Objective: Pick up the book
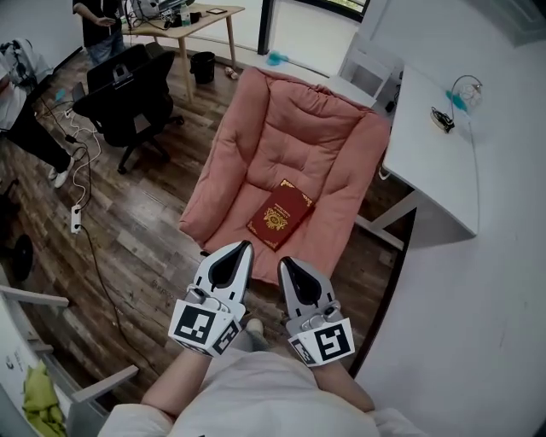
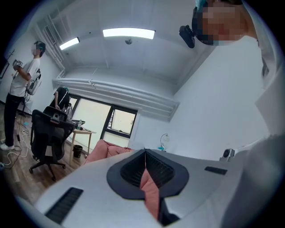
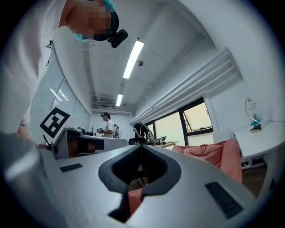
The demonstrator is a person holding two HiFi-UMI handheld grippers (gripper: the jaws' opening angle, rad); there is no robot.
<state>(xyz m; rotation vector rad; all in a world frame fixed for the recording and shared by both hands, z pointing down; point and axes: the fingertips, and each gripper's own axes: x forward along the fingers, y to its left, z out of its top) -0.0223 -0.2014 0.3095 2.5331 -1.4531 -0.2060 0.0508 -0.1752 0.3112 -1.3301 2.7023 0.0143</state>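
Note:
A dark red book [image 1: 280, 214] with gold ornament lies flat on the seat of a pink cushioned chair [image 1: 294, 128]. My left gripper [image 1: 241, 247] and right gripper [image 1: 284, 264] hover side by side just short of the chair's front edge, both pointing toward the book and apart from it. Each pair of jaws is shut with nothing between them. In the left gripper view the left gripper [image 2: 145, 153] meets at its tips, with pink cushion [image 2: 103, 150] beyond. The right gripper [image 3: 141, 146] likewise meets at its tips in its own view. The book is hidden in both gripper views.
A white desk [image 1: 439, 154] stands right of the chair, with a small lamp [image 1: 463, 90] on it. A black office chair [image 1: 128, 85] and a wooden table [image 1: 192, 21] stand at the back left. Cables [image 1: 81, 183] trail over the wood floor. People stand at the far left.

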